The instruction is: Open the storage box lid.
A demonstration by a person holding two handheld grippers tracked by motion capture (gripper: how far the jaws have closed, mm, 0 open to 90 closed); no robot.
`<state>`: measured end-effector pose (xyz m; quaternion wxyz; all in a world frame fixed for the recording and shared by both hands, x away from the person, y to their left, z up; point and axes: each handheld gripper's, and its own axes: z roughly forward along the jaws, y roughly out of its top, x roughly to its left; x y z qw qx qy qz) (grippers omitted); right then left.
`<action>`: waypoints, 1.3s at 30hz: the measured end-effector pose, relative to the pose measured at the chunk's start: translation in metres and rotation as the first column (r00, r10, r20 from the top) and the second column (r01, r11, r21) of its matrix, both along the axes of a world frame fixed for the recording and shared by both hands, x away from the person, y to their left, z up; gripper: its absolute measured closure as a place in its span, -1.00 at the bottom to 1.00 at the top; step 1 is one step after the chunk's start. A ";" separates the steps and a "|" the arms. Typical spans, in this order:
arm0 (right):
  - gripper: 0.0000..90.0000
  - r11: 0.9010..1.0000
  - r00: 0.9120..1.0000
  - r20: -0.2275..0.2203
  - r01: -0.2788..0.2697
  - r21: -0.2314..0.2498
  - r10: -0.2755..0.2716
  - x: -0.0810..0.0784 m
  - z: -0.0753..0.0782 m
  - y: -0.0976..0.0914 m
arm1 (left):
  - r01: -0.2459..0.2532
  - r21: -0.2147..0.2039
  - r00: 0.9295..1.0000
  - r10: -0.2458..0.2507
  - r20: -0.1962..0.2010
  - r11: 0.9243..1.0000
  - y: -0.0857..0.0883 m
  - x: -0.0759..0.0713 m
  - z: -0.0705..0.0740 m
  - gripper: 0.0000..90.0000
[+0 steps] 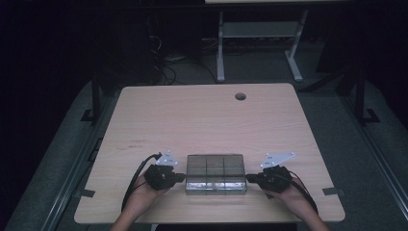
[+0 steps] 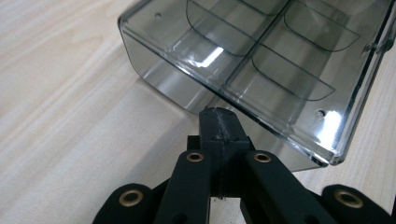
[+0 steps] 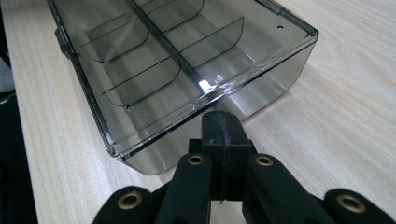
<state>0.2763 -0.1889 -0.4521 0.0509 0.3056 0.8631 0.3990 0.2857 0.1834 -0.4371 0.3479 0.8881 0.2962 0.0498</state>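
A smoky clear plastic box (image 1: 215, 173) with inner dividers and a shut lid lies near the table's front edge. My left gripper (image 1: 183, 177) is shut, its joined tips against the box's left end wall (image 2: 187, 88). My right gripper (image 1: 248, 178) is shut too, tips at the box's right end wall (image 3: 261, 88). In the left gripper view the closed jaws meet at the left gripper's tip (image 2: 219, 119), right under the lid's rim. The right gripper view has the right gripper's tip (image 3: 223, 122) just below the box's edge. Nothing is clamped between either pair of jaws.
The wooden table (image 1: 202, 120) has a round cable hole (image 1: 240, 96) at the back. Behind it stands a white desk frame (image 1: 260, 43) and loose cables lie on the floor. Hands and forearms enter from the bottom edge.
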 end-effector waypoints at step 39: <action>1.00 0.997 0.997 0.044 -0.063 0.054 0.061 -0.045 0.000 -0.007 | 0.083 -0.043 0.996 -0.082 0.036 0.996 0.010 -0.047 -0.001 1.00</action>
